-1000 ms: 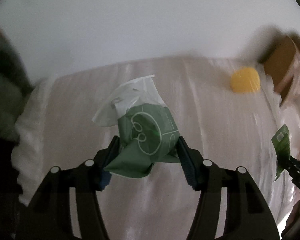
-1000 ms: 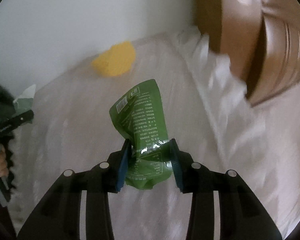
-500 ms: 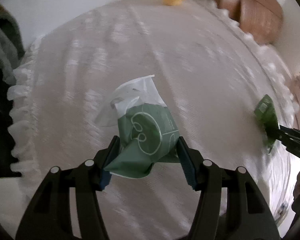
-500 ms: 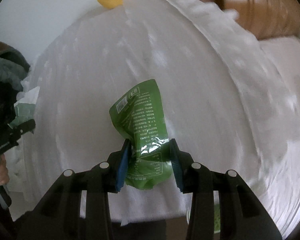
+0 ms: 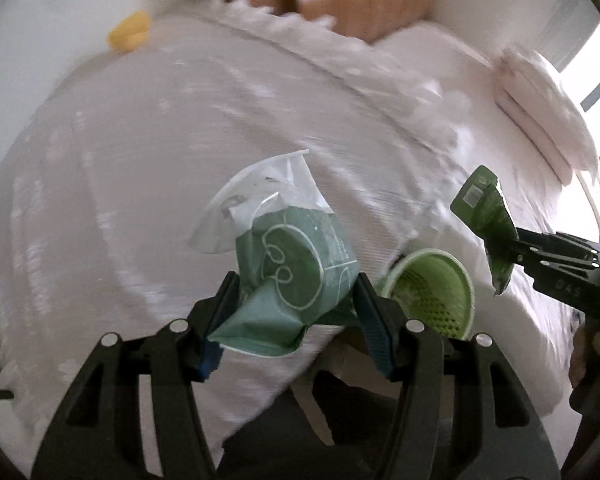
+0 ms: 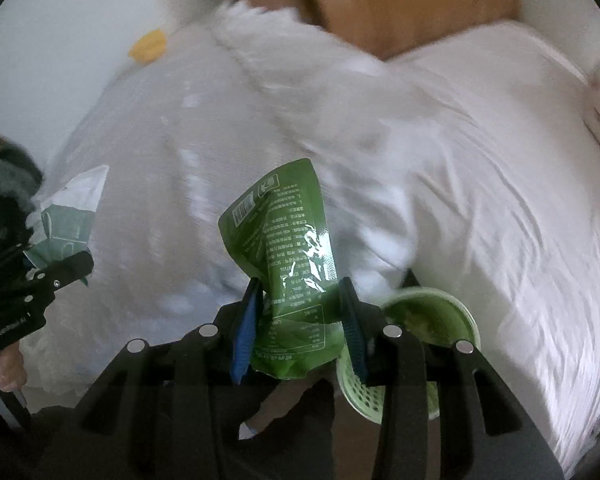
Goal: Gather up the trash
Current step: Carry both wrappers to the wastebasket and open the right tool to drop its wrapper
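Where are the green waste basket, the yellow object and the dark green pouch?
Green waste basket (image 5: 434, 292), left wrist view, perforated inner wall.
Yellow object (image 5: 130, 33), left wrist view, its middle.
Dark green pouch (image 6: 286, 236), right wrist view, printed face.

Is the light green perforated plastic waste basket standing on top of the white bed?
No, the light green perforated plastic waste basket sits below the edge of the white bed, down beside it.

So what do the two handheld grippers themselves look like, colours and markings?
Both the left gripper and the right gripper are matt black plastic with angular cut-out frames, silver round bolt heads and ribbed blue pads. Seen side-on, each body bears small pale lettering, too blurred to read.
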A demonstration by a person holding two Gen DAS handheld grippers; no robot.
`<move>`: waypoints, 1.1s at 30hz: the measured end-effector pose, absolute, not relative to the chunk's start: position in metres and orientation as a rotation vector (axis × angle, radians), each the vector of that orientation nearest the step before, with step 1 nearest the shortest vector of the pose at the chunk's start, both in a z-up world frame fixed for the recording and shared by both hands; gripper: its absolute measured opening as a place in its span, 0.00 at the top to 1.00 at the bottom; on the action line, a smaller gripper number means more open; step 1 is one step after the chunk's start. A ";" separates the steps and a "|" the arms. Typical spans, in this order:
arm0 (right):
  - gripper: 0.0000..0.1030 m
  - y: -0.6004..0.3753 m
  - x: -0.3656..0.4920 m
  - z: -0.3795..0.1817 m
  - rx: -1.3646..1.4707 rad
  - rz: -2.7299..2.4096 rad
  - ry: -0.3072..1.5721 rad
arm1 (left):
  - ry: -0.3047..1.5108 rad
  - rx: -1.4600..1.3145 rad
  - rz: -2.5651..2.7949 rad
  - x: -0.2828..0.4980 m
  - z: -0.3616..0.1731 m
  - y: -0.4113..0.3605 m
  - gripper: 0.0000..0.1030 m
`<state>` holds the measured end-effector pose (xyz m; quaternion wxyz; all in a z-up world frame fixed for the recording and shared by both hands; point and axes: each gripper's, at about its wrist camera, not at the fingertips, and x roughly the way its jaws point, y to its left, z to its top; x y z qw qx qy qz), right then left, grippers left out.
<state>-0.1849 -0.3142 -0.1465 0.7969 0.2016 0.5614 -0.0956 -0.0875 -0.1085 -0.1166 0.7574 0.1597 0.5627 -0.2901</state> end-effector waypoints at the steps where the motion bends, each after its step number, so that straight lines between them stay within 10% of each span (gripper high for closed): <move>1: 0.62 -0.322 -0.198 -0.150 0.449 -0.229 1.213 | 1.227 0.361 -0.648 -0.093 -0.118 -0.118 0.45; 23: 0.60 -0.377 -0.264 -0.186 0.522 -0.306 1.287 | 1.218 0.446 -0.688 -0.133 -0.118 -0.165 0.45; 27: 0.29 -0.382 -0.266 -0.200 0.530 -0.359 1.307 | 1.221 0.459 -0.683 -0.133 -0.119 -0.166 0.45; 33: 0.27 -0.391 -0.270 -0.209 0.579 -0.378 1.311 | 1.221 0.464 -0.679 -0.133 -0.119 -0.167 0.45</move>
